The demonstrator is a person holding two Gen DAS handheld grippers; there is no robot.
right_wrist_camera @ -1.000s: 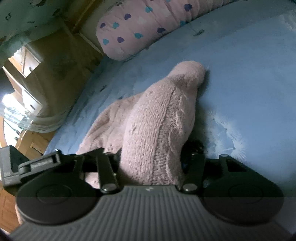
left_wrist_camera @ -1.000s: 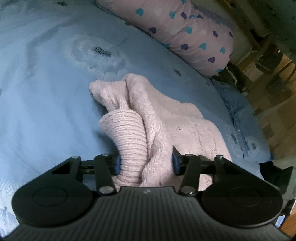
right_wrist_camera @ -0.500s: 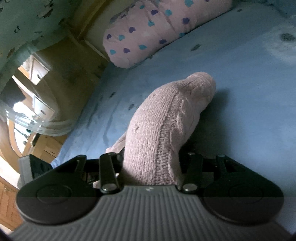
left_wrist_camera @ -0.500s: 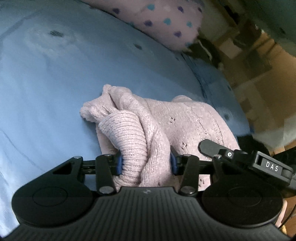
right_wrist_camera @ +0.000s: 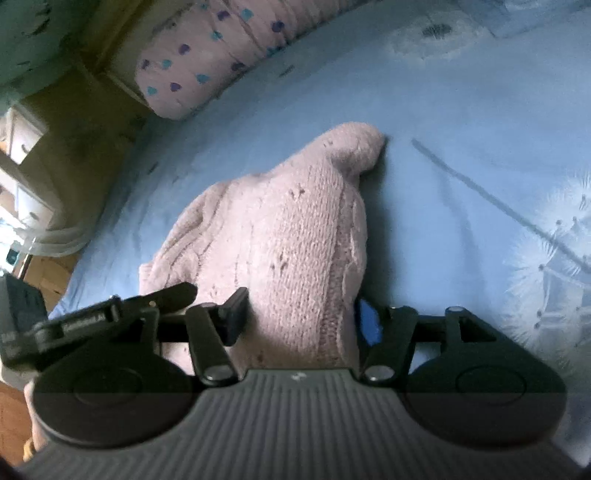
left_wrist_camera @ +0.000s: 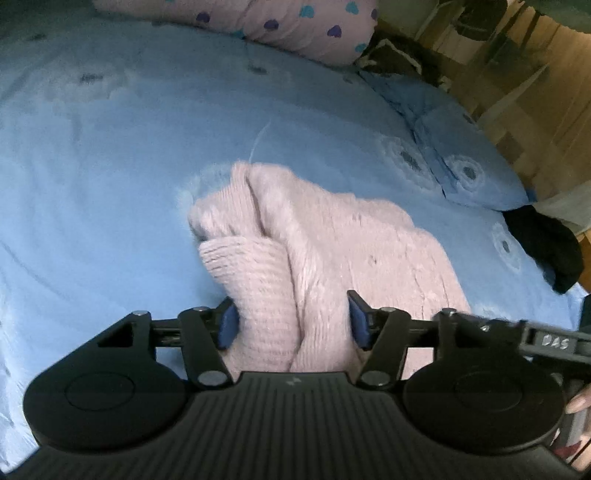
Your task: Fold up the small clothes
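In the left wrist view, the left gripper (left_wrist_camera: 291,317) has its blue-padded fingers (left_wrist_camera: 226,325) set fairly wide, with a bunched part of the pink sweater (left_wrist_camera: 314,236) filling the space between them; the left pad touches the ribbed cuff (left_wrist_camera: 251,273), while a slight gap seems to show at the right pad, so I cannot tell whether the knit is truly clamped. The sweater lies crumpled on the blue sheet (left_wrist_camera: 110,147), running forward from the fingers and spreading to the right. Behind it sits a pink pillow (left_wrist_camera: 295,26) with hearts, to the right a blue pillow (left_wrist_camera: 469,162), and at the far right edge of the bed a black cloth (left_wrist_camera: 550,247). The other tool's arm (marked DAS) (left_wrist_camera: 550,341) shows at the lower right. In the right wrist view, the right gripper (right_wrist_camera: 301,317) is also spread fairly wide around a thick fold of the sweater (right_wrist_camera: 291,229), the knit pressing against both fingers, though the grip itself is not clear. The sweater rises in a hump that tapers to a rounded tip resting on the sheet (right_wrist_camera: 461,129). The heart pillow (right_wrist_camera: 207,70) lies at upper left, with a wooden dresser (right_wrist_camera: 22,155) at the far left.
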